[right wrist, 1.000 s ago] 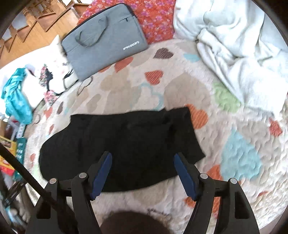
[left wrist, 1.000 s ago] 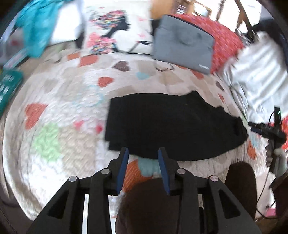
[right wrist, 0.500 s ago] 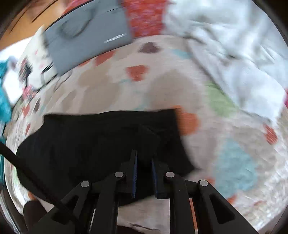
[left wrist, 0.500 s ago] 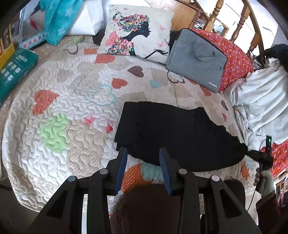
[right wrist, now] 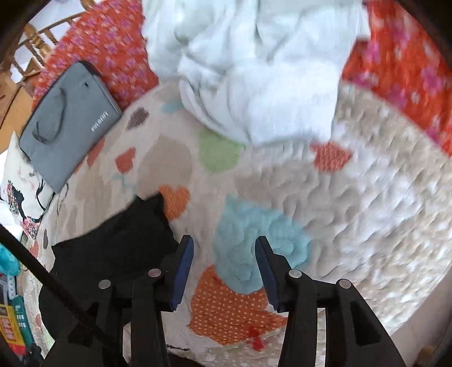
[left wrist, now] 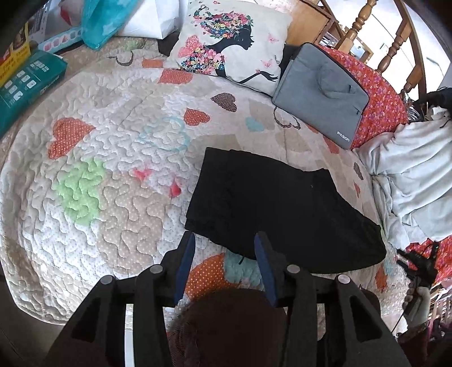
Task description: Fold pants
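The black pants [left wrist: 276, 209] lie folded flat on the heart-patterned quilt [left wrist: 113, 175]. My left gripper [left wrist: 224, 245] hangs just short of their near edge; its jaws are opening and nothing is between them. In the right wrist view the pants [right wrist: 121, 248] lie at the lower left. My right gripper [right wrist: 224, 248] is off to their right, over a blue heart patch [right wrist: 254, 234]; its jaws are opening with only quilt showing between them. The right gripper [left wrist: 418, 268] also shows at the far right edge of the left wrist view, in a hand.
A grey laptop bag [left wrist: 322, 93] leans on a red floral pillow [left wrist: 381, 93] at the back. A printed cushion [left wrist: 228, 45] and a teal cloth [left wrist: 104, 19] lie at the back left. A crumpled white blanket [right wrist: 254, 70] lies at the right. Green boxes [left wrist: 25, 82] sit at the left.
The right gripper shut, then began to open, and swung right off the pants to the bare quilt. The left gripper rolled a little and its jaws spread wider.
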Tool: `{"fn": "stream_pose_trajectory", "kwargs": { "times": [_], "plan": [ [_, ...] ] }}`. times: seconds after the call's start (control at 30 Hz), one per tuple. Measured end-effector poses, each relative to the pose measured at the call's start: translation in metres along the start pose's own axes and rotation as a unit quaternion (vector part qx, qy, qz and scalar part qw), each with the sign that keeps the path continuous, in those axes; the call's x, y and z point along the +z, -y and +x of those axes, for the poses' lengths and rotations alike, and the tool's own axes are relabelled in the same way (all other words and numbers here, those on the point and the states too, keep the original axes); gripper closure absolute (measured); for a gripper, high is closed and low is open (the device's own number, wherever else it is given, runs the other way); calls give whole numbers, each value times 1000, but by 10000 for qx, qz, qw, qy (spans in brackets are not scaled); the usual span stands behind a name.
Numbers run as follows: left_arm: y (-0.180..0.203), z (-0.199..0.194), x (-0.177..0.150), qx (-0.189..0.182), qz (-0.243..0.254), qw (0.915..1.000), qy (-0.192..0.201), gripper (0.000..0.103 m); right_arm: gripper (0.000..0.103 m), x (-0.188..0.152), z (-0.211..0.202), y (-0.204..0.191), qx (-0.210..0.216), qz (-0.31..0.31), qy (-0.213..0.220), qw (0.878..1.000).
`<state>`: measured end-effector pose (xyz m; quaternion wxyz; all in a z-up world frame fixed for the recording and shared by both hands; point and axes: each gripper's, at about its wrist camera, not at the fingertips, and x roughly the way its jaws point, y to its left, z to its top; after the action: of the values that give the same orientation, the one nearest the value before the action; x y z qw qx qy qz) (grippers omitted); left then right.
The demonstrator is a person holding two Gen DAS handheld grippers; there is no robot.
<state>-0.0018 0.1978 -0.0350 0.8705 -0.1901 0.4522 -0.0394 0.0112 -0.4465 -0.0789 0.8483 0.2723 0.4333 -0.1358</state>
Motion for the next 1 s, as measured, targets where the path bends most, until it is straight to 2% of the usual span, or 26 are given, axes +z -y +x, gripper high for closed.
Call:
{"fn": "stream_pose_trajectory", "kwargs": {
  "times": [0.07,0.13,0.2,0.23,0.3,0.37,0.4,0.47,0.53,0.6,0.7,0.8,0.9,0.97,1.0],
  "plan": [
    [2,5,-1,-50,-30,10000,-33,61,49,4,-2,-23,488,-219,-72,9985],
    [4,8,-2,-101,-48,9999,-69,61,40,5,8,-52,1165,-459,-342,9915],
    [8,8,-3,-158,-33,9998,-98,61,37,2,36,-81,1777,-502,-871,9789],
    [9,7,-3,-177,-38,9998,-98,60,37,-2,45,-88,1893,-479,-1041,9752],
    [9,3,0,-205,-56,9998,-67,59,37,-6,77,-99,1826,-415,-1408,9722],
    [8,-3,8,-191,-23,9998,26,55,38,-4,108,-93,1511,-156,-1683,9740],
    [6,-6,14,-159,-1,9998,96,51,45,-1,114,-84,1476,131,-1686,9745],
    [2,-6,25,-194,8,9996,189,46,46,5,105,-81,1338,214,-1544,9787],
    [-2,3,33,-317,-37,9994,135,46,43,11,86,-93,919,-220,-1203,9882],
    [-3,19,37,-452,-95,9989,5,46,43,14,70,-115,1083,-544,-1100,9865],
    [4,46,37,-664,-97,9976,-188,46,43,9,58,-162,1425,-1141,-1144,9765],
    [15,72,35,-805,40,9960,-396,46,43,-7,65,-220,1963,-1679,-1410,9557],
    [8,101,31,-648,-69,9952,-731,46,43,-25,83,-275,2609,-1874,-1880,9282],
    [-2,111,28,-839,-305,9929,-783,46,43,-39,102,-309,2696,-2048,-2162,9158],
    [-4,110,28,-904,-349,9925,-751,46,43,-45,117,-323,2597,-2110,-2266,9147]
  ]
}}
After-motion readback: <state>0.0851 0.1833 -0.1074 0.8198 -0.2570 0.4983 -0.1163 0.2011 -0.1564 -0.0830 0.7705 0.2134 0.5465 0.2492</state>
